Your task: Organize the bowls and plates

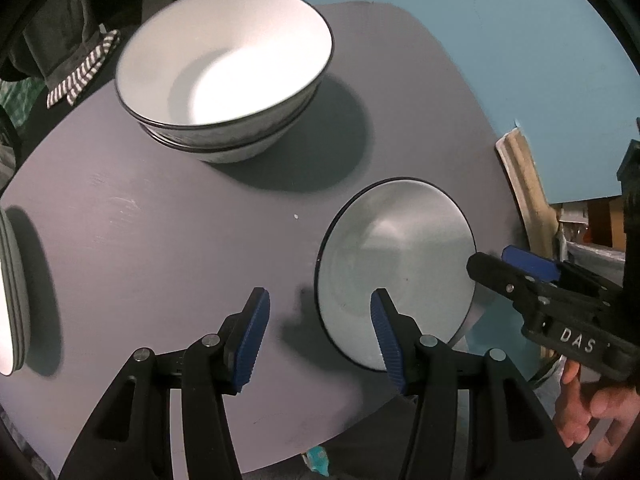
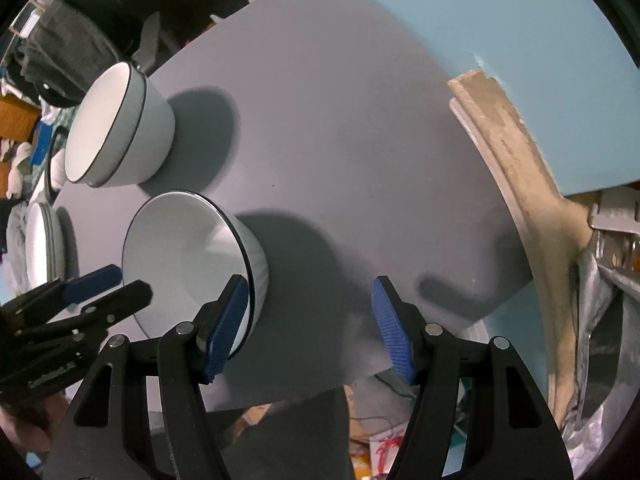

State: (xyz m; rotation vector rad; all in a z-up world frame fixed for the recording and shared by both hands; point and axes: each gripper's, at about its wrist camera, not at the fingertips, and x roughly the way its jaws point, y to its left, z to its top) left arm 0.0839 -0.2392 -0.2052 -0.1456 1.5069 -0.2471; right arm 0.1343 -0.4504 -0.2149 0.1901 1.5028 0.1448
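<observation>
Grey surface (image 1: 160, 240) carries everything, with a blue wall (image 1: 520, 60) behind it.

Stacked bowls (image 1: 224, 80), white with dark rims, sit at the far side of the surface, well apart from both sets of fingers. In the right wrist view the same stack (image 2: 120, 128) is at upper left.

Plate stack (image 1: 12, 292) is at the left edge of the left wrist view, only partly in frame, and well away from the fingers.

Single bowl (image 1: 396, 268) stands near the surface's near right corner, empty, between the two grippers.

- Left gripper (image 1: 320, 336): fingers moderately wide, nothing between them. Its right finger (image 1: 386, 344) overlaps the bowl's near rim in the picture; can't tell if it touches. Bare surface shows in the gap between the fingers.
- Right gripper (image 2: 306, 328): fingers moderately wide, nothing clamped. Its left finger (image 2: 226, 328) sits just beside the outer wall of the single bowl (image 2: 188, 264); contact unclear. Its right finger is over bare surface.

Both grippers point steeply down at the surface. In the left wrist view the right gripper (image 1: 496, 260) comes in from the right, its tips at the bowl's right rim, with a hand (image 1: 588, 404) gripping its handle below.
</observation>
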